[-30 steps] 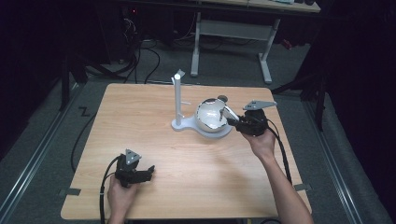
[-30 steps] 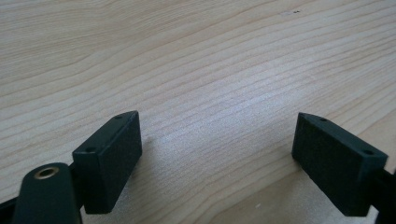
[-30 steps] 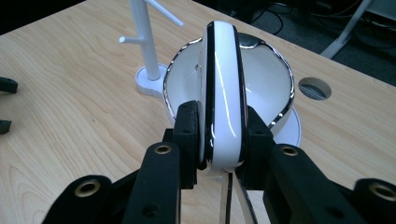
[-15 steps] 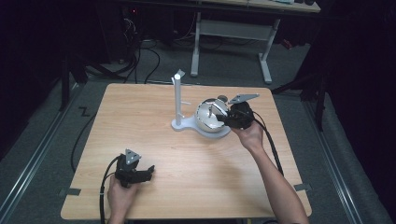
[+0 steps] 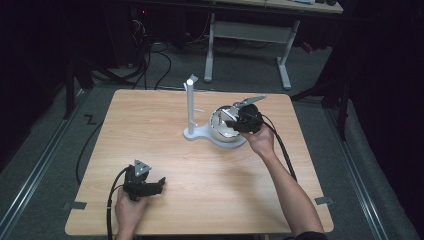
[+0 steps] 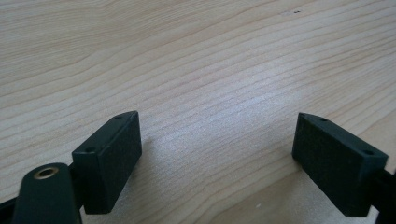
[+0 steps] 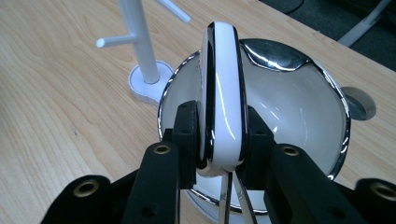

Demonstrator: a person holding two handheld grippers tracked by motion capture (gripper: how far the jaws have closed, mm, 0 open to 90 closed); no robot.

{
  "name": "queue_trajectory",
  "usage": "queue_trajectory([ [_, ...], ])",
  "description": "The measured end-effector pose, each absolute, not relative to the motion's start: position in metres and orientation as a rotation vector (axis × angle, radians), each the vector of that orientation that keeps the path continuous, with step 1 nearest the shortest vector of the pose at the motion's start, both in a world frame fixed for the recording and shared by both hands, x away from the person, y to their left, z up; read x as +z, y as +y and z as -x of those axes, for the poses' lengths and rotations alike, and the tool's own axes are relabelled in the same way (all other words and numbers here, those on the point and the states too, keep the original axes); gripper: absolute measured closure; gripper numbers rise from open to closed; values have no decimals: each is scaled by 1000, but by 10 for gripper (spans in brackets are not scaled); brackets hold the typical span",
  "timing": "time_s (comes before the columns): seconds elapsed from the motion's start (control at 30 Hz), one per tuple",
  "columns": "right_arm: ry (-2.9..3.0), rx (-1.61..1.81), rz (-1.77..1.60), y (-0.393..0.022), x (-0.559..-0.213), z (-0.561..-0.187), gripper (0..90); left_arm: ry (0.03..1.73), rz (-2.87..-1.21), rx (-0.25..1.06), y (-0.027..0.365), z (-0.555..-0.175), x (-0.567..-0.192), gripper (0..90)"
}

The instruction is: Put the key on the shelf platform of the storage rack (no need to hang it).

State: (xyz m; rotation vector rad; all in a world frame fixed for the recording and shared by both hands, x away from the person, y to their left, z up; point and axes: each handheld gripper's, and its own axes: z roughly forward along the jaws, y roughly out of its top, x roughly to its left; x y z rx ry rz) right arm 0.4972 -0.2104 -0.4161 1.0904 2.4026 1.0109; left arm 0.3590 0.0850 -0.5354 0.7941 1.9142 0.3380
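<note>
Pinching white handle (image 7: 223,93) btwn right claw (image 7: 223,154) pads, over steel bowl (image 7: 299,93); left claw (image 6: 219,158) spread.

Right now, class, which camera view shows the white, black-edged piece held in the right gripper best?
The right gripper view: the white piece stands edge-on between the jaws of the right gripper, above the shiny bowl. In the high view it is too small to make out. The left gripper view looks at bare table.

The right gripper (image 5: 239,120), clamped on a white handle (image 7: 223,98), is now over the steel bowl (image 5: 220,131), moved left from beside its rim.
</note>
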Motion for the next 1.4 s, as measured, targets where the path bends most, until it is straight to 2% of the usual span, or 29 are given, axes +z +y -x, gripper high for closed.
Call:
queue_trajectory([
  [0.73,2435,870,-1096,-197,-442,-523,711,1913,-795,346,86,-359,-536,161],
  [0.8,2433,861,-1101,-196,-443,-524,699,1919,-788,339,85,-359,-535,161],
  [0.83,2419,843,-1101,-195,-445,-526,650,1903,-805,346,86,-359,-536,161],
  [1.03,2381,857,-1121,-202,-443,-523,559,1912,-795,347,86,-359,-536,161],
  [1.4,2307,954,-1139,-226,-434,-506,517,1906,-802,345,86,-359,-536,161],
])
